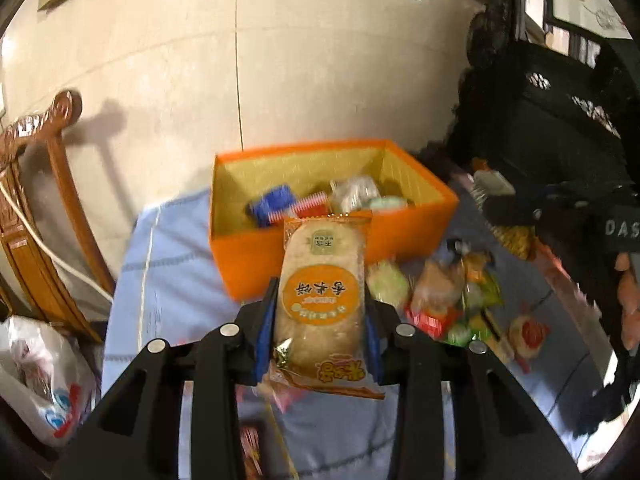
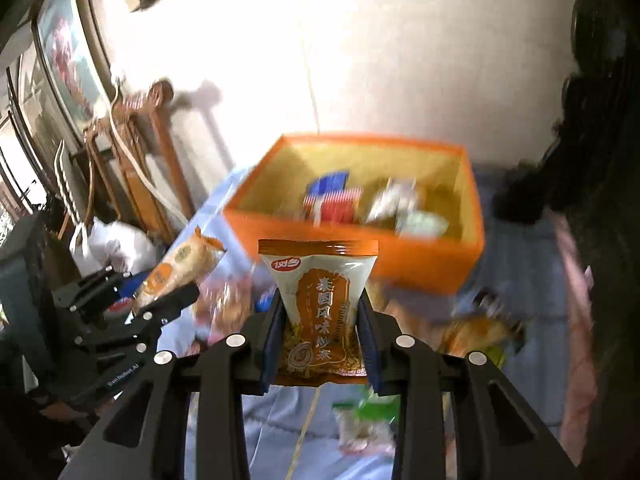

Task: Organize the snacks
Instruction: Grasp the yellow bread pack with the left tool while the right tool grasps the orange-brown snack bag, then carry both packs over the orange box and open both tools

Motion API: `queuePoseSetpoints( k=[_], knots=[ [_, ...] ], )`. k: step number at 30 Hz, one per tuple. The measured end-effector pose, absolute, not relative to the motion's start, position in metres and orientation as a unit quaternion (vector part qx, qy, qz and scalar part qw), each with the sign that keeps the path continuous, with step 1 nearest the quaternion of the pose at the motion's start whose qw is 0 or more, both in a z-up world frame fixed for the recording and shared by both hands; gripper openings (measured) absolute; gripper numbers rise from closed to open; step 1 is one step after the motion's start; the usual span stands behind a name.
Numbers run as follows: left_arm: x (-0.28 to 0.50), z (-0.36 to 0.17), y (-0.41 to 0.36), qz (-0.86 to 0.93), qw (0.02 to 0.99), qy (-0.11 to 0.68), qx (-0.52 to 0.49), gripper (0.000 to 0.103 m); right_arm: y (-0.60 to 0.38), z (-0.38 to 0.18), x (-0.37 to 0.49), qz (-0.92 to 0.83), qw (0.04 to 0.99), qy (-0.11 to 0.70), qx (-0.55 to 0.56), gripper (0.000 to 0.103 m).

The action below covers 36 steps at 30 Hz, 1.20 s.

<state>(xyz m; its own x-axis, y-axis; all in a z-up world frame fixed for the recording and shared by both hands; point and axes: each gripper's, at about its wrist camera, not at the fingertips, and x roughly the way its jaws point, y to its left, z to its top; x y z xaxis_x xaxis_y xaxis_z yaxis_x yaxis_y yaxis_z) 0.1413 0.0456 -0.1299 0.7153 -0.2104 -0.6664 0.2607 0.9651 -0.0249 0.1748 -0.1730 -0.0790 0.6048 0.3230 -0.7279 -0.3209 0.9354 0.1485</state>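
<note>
Orange cardboard formed the box [image 1: 256, 264], the landmark on the blue cloth [image 1: 168, 264]. In the left wrist view, the left gripper [image 1: 320, 320] clenched a rice-cracker packet [image 1: 320, 292] just before its near wall. In the right wrist view, the right gripper [image 2: 322, 328] grasped a brown snack pouch [image 2: 320, 300] before the box [image 2: 420, 268].

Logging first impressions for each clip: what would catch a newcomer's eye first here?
The bright orange box at the centre of the blue cloth, already holding a few packets. In front of it, each gripper's jaws clamp a snack: the left gripper a rice cracker pack, the right gripper a brown-and-white snack bag. Loose snacks litter the cloth.
</note>
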Motion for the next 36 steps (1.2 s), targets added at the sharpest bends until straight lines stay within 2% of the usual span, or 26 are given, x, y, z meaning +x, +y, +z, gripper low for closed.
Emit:
queuePoseSetpoints(
  k=[10, 19, 20, 21, 22, 23, 24, 25, 30, 36],
  knots=[
    [0.229, -0.068, 0.028, -0.113, 0.941, 0.315, 0.048, 0.035, -0.189, -0.013, 0.247, 0.154, 0.92, 0.36, -0.009, 0.034],
    [0.302, -0.065, 0.01, -0.086, 0.942, 0.317, 0.065, 0.035, -0.178, -0.012, 0.311, 0.138, 0.925, 0.353, -0.025, 0.035],
    [0.308, -0.068, 0.009, -0.082, 0.942, 0.319, 0.069, 0.037, -0.178, -0.016, 0.319, 0.139, 0.923, 0.358, -0.021, 0.037],
    [0.317, -0.074, 0.008, -0.076, 0.941, 0.324, 0.069, 0.039, -0.179, -0.024, 0.33, 0.145, 0.916, 0.373, -0.012, 0.04],
    [0.323, -0.081, 0.008, -0.071, 0.937, 0.334, 0.067, 0.057, -0.18, -0.032, 0.337, 0.146, 0.91, 0.388, -0.008, 0.058],
    [0.328, -0.088, 0.01, -0.061, 0.934, 0.346, 0.067, 0.081, -0.181, -0.04, 0.343, 0.136, 0.907, 0.399, -0.009, 0.072],
    [0.332, -0.094, 0.013, -0.046, 0.932, 0.353, 0.067, 0.09, -0.183, -0.047, 0.343, 0.121, 0.909, 0.399, -0.013, 0.074],
    [0.333, -0.1, 0.016, -0.031, 0.932, 0.354, 0.067, 0.095, -0.185, -0.052, 0.342, 0.116, 0.91, 0.398, -0.016, 0.076],
    [0.316, -0.121, 0.026, -0.04, 0.925, 0.368, 0.083, 0.095, -0.194, -0.073, 0.328, 0.11, 0.904, 0.411, -0.023, 0.076],
    [0.26, -0.131, 0.043, -0.053, 0.919, 0.385, 0.072, 0.095, -0.202, -0.096, 0.291, 0.108, 0.893, 0.437, -0.023, 0.076]
  ],
)
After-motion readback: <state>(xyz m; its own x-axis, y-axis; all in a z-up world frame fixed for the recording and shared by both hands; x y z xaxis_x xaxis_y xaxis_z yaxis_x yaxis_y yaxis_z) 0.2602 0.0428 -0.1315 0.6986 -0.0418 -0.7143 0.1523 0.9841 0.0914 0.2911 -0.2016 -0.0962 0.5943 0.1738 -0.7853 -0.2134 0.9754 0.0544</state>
